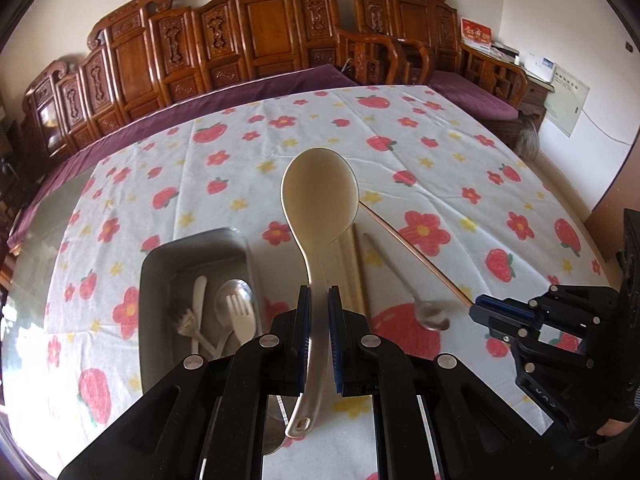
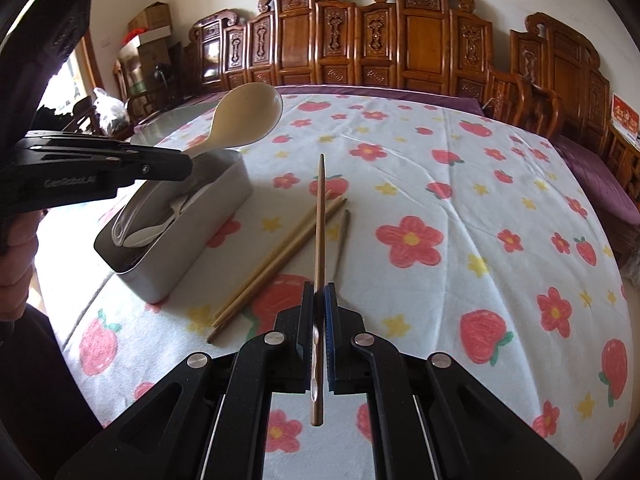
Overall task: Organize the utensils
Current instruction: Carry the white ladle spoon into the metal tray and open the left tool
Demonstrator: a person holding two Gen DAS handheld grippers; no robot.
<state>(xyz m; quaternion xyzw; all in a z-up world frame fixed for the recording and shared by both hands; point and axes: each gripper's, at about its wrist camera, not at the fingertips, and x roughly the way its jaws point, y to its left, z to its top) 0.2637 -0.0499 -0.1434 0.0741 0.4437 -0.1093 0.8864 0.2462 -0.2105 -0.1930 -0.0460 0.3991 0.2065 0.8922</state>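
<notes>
My left gripper [image 1: 318, 300] is shut on the handle of a cream rice ladle [image 1: 320, 192], held above the table just right of a metal tray [image 1: 192, 248]; the ladle also shows in the right wrist view [image 2: 246, 120]. The tray [image 2: 208, 216] holds a white fork [image 1: 242, 316], a metal spoon [image 1: 234, 292] and other utensils. My right gripper [image 2: 319, 300] is shut on a brown chopstick [image 2: 320, 216], also seen in the left wrist view [image 1: 416, 252]. A pair of light chopsticks [image 2: 276, 264] and a metal spoon [image 1: 430, 314] lie on the cloth.
A flowered tablecloth [image 2: 460, 200] covers the table. Carved wooden benches with purple cushions [image 1: 256, 36] stand along the far side. The left gripper's body [image 2: 96, 168] hangs over the tray in the right wrist view.
</notes>
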